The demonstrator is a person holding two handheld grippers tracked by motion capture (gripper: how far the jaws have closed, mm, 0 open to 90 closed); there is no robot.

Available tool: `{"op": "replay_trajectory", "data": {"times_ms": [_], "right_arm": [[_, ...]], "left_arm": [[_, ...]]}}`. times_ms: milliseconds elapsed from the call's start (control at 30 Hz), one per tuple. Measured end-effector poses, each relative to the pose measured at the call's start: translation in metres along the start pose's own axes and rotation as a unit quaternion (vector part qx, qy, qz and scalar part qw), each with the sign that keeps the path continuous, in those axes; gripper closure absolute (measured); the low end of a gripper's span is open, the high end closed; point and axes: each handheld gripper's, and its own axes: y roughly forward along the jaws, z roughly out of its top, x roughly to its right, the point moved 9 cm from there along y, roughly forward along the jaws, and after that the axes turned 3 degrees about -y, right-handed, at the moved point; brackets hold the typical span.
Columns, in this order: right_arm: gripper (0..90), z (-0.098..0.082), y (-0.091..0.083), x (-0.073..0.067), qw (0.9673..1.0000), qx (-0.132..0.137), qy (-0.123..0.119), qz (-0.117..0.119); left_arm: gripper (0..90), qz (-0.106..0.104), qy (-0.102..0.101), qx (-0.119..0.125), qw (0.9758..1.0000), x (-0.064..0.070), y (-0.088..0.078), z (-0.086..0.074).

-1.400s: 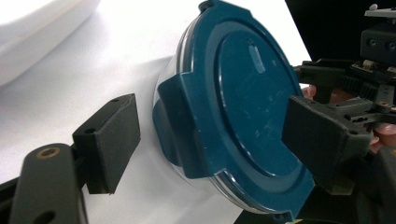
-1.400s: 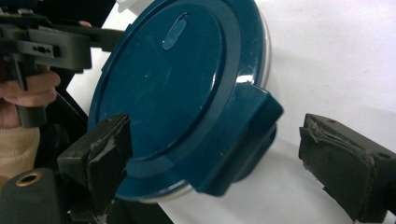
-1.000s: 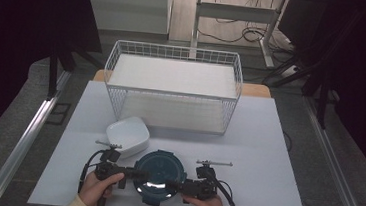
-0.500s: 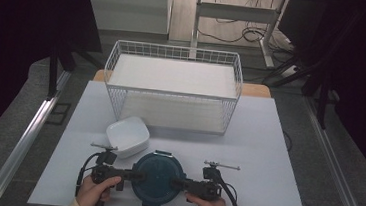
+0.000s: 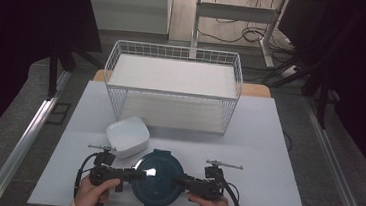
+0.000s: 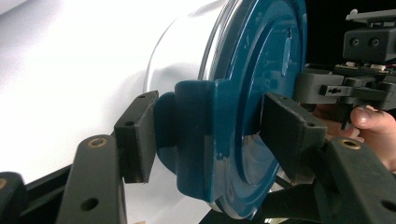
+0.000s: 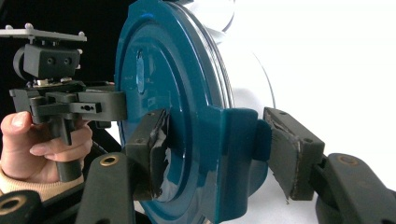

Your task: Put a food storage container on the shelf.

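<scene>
Overhead light washes my white table (image 5: 278, 141) bright and puts a glare spot on the blue lid (image 5: 157, 178) between my hands, while the room around stays dark and my close-up jaws look softly blurred.

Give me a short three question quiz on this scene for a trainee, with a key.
1. True or false: the bowl lies inside the basket.
2. Which part of the lid does each claw straddle?
3. Which claw is the bowl nearer? A left, B right.
Key: 1 false, it sits on the table in front of the basket. 2 a clip tab, with the left claw and right claw on opposite sides; both claws' jaws have just been closing around the tabs. 3 A.
</scene>
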Motion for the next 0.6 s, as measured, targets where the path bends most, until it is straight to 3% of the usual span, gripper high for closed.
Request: {"op": "replay_trajectory", "data": {"times_ms": [367, 533, 600], "right_arm": [[42.5, 0.013, -0.012, -0.009, 0.9995, 0.006, -0.032, 0.001], [42.6, 0.024, -0.019, -0.013, 0.9992, 0.007, -0.040, 0.003], [42.6, 0.031, -0.024, -0.015, 0.9989, 0.011, -0.046, 0.004]], "left_arm": [[39.6, -0.003, 0.018, 0.018, 0.9997, 0.016, -0.005, 0.010], [39.7, -0.002, 0.026, 0.023, 0.9994, 0.025, -0.007, 0.019], [39.7, 0.000, 0.037, 0.026, 0.9990, 0.034, -0.010, 0.031]]}}
